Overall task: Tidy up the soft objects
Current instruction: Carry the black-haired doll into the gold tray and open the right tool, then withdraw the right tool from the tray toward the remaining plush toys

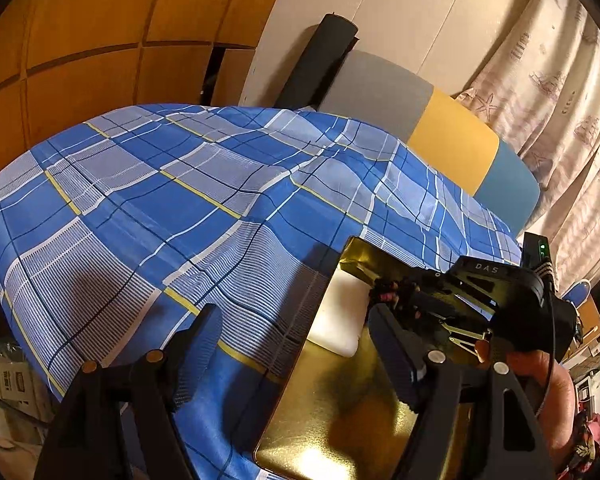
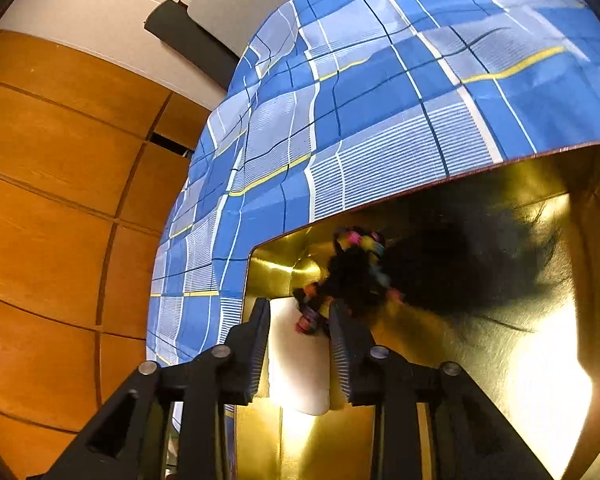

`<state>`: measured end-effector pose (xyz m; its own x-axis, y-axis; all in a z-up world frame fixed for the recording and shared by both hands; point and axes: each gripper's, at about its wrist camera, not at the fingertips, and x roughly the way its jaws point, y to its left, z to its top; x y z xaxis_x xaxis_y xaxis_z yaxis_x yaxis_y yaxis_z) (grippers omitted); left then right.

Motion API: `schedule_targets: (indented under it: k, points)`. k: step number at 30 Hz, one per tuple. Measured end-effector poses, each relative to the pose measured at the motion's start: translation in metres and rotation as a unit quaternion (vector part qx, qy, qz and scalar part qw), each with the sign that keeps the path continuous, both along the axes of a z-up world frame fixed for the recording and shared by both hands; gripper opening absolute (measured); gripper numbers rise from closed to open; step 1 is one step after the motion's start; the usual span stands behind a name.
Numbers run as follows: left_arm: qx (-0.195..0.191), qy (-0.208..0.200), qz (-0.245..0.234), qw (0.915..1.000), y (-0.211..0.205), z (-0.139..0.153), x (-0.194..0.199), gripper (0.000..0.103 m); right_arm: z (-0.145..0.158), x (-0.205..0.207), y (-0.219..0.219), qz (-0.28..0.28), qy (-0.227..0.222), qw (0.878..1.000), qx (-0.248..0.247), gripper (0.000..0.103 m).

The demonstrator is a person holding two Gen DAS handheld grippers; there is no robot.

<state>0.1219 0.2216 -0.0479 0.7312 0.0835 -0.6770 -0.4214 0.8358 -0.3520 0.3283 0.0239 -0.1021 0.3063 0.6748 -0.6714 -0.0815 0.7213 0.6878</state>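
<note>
A shiny gold tray [image 1: 340, 420] lies on the blue plaid bedsheet [image 1: 160, 208]; it also shows in the right wrist view [image 2: 540, 380]. In the tray lie a white soft pad [image 1: 340, 320] [image 2: 296, 368] and a black fluffy toy with coloured beads [image 2: 420, 276]. My right gripper [image 2: 300, 320] is open over the pad, and the toy is blurred just past its fingertips. In the left wrist view the right gripper [image 1: 384, 296] reaches into the tray with the beaded toy [image 1: 388, 290] at its tips. My left gripper [image 1: 296, 332] is open and empty above the tray's left edge.
A multicolour headboard [image 1: 452, 144] and a dark rolled mat [image 1: 320, 60] stand behind the bed. A wooden wardrobe [image 1: 80, 40] [image 2: 60, 200] is at the left. A patterned curtain [image 1: 560, 100] hangs at the right, with clutter [image 1: 596, 340] below it.
</note>
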Motion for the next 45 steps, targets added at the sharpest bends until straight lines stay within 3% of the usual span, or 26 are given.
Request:
schedule_targets:
  k: [10, 17, 25, 34, 36, 41, 45]
  points:
    - [-0.004, 0.006, -0.016, 0.9998, -0.009, -0.005, 0.003, 0.077, 0.013, -0.032, -0.020, 0.010, -0.023, 0.999, -0.033, 0.038]
    - [-0.018, -0.004, -0.063, 0.9979, -0.028, -0.008, 0.004, 0.077, 0.035, -0.075, -0.042, 0.032, -0.059, 0.997, -0.029, 0.038]
    - [-0.020, -0.005, -0.126, 0.9918, -0.065, -0.010, 0.007, 0.077, 0.079, -0.133, -0.075, 0.057, -0.165, 0.983, -0.061, 0.040]
    - [0.007, -0.018, -0.200, 0.9797, -0.113, -0.006, 0.000, 0.077, 0.096, -0.171, -0.137, 0.029, -0.227, 0.969, -0.092, 0.050]
    - [0.011, -0.014, -0.208, 0.9779, -0.120, -0.009, -0.002, 0.077, 0.095, -0.172, -0.146, 0.019, -0.230, 0.967, -0.105, 0.058]
    - [0.016, 0.003, -0.209, 0.9778, -0.127, -0.015, -0.003, 0.077, 0.093, -0.162, -0.138, 0.053, -0.213, 0.971, -0.097, 0.059]
    - [0.018, -0.003, -0.181, 0.9833, -0.112, -0.011, -0.011, 0.077, 0.095, -0.152, -0.115, 0.082, -0.206, 0.965, -0.138, 0.062]
